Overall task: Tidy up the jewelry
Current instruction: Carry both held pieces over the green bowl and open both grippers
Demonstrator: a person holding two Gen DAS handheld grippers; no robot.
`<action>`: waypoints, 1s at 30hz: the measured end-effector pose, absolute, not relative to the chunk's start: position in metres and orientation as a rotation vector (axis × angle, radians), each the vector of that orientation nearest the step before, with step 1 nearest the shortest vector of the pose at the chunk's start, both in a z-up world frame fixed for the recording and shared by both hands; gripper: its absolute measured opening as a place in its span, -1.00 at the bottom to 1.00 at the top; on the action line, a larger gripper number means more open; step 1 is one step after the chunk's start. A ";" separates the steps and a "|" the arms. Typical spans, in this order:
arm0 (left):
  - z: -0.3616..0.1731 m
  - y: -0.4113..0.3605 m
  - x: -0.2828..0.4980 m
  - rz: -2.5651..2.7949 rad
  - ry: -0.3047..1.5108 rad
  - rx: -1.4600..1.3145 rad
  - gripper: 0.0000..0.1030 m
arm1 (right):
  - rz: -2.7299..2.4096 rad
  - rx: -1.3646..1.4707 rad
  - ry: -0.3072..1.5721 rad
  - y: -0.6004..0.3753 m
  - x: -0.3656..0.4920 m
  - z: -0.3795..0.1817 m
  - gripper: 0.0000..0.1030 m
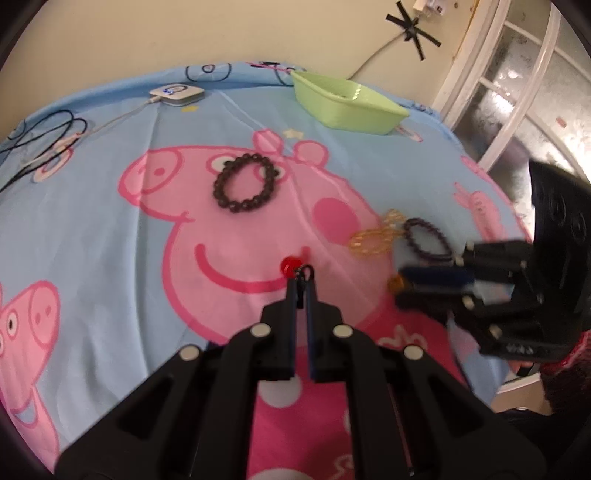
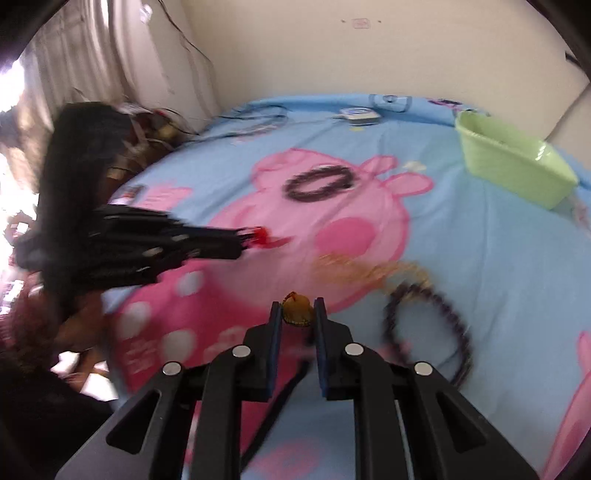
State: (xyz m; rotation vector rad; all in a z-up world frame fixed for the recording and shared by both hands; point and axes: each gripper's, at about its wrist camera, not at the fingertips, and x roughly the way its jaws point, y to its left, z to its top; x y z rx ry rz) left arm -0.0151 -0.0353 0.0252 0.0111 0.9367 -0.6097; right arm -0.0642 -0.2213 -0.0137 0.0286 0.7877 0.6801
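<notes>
- The left gripper [image 1: 303,281] had its jaws pinched on a black cord loop [image 1: 306,272] with a red bead [image 1: 289,264] on it, right over the pig's smile on the blue cartoon bedsheet [image 1: 110,236].
- The right gripper [image 2: 297,312] was clamped on an amber pendant [image 2: 297,310], just off the pig's cheek.
- Near that cheek lay a yellow bead bracelet [image 1: 371,240] touching a dark purple bracelet [image 1: 428,240].
- A dark bead bracelet [image 1: 244,183] sat across the pig's eyes.
- Beyond the pig's ears stood a green plastic bin [image 1: 347,101]; a white charger box [image 1: 176,94] was at the far edge by the cream wall [image 1: 147,33].
- Curtains [image 2: 85,55] hung off to the pig's snout side.
</notes>
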 end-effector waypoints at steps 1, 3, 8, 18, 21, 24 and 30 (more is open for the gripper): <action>0.030 -0.037 -0.016 -0.634 0.933 0.000 -0.91 | 0.694 0.063 0.782 -0.226 -0.068 -0.010 -1.00; 0.038 -0.043 -0.013 -0.667 0.927 -0.008 -0.91 | 0.695 0.137 0.763 -0.241 -0.069 -0.004 -1.00; 0.068 -0.071 0.011 -0.749 0.912 -0.034 -0.91 | 0.593 0.294 0.658 -0.300 -0.043 0.024 -1.00; 0.122 -0.155 0.125 -0.853 0.864 -0.063 -0.91 | 0.380 0.374 0.518 -0.384 0.038 0.061 -1.00; 0.119 -0.189 0.161 -0.855 0.889 -0.059 -0.91 | 0.333 0.350 0.519 -0.396 0.063 0.058 -1.00; 0.106 -0.216 0.184 -0.840 0.925 -0.036 -0.91 | 0.314 0.346 0.530 -0.403 0.086 0.047 -1.00; 0.073 -0.248 0.212 -0.815 1.027 -0.045 -0.90 | 0.243 0.380 0.479 -0.421 0.094 0.028 -0.61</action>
